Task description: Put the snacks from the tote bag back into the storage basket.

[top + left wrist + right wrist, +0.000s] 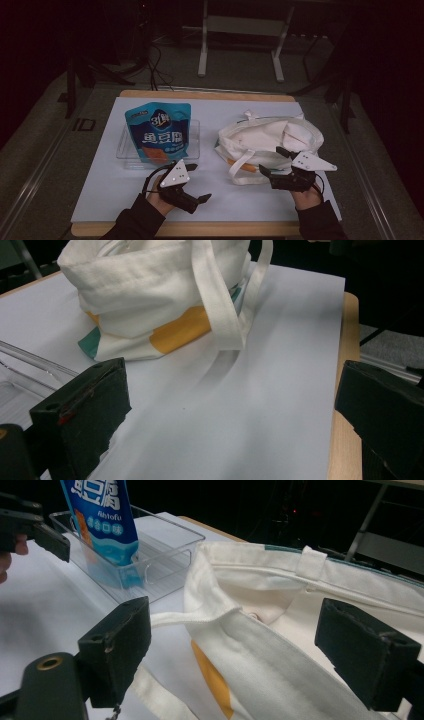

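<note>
At the left of the white sheet (100, 195) covering the table, a clear plastic tray (127, 150) holds 1 blue snack pouch (159, 131), standing upright. Just in front of the tray, the left gripper (197, 183) rests low over the sheet, jaws spread wide apart and holding nothing. To the right lies a white cloth bag (270, 135) with orange and green patches, its strap (239, 175) looped toward the table's front. The right gripper (272, 161) sits at the bag's front edge, jaws spread wide with the bag's rim (220, 617) between them, not clamped. A metal stand (240, 25) is behind the table.
</note>
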Demonstrator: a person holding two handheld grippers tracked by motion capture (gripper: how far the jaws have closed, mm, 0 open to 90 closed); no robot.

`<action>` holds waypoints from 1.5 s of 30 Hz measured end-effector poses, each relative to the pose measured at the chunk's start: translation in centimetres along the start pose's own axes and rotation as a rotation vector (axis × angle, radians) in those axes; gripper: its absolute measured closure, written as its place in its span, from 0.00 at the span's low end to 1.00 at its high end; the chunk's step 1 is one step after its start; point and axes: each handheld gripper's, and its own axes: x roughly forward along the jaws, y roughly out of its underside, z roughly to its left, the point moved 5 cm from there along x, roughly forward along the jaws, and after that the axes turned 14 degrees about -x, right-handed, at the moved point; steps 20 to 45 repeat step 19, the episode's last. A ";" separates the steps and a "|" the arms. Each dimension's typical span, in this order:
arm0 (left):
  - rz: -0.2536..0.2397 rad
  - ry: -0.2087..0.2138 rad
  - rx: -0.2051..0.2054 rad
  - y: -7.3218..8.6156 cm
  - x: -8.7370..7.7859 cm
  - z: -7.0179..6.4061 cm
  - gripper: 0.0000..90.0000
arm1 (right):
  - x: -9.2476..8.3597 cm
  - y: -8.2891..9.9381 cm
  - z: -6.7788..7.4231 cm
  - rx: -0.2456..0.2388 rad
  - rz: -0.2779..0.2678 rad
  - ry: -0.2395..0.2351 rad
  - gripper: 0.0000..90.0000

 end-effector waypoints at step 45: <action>0.009 -0.014 0.015 0.4 0.0 0.0 0.01 | 0.2 0.3 0.0 0.011 0.002 -0.017 0.16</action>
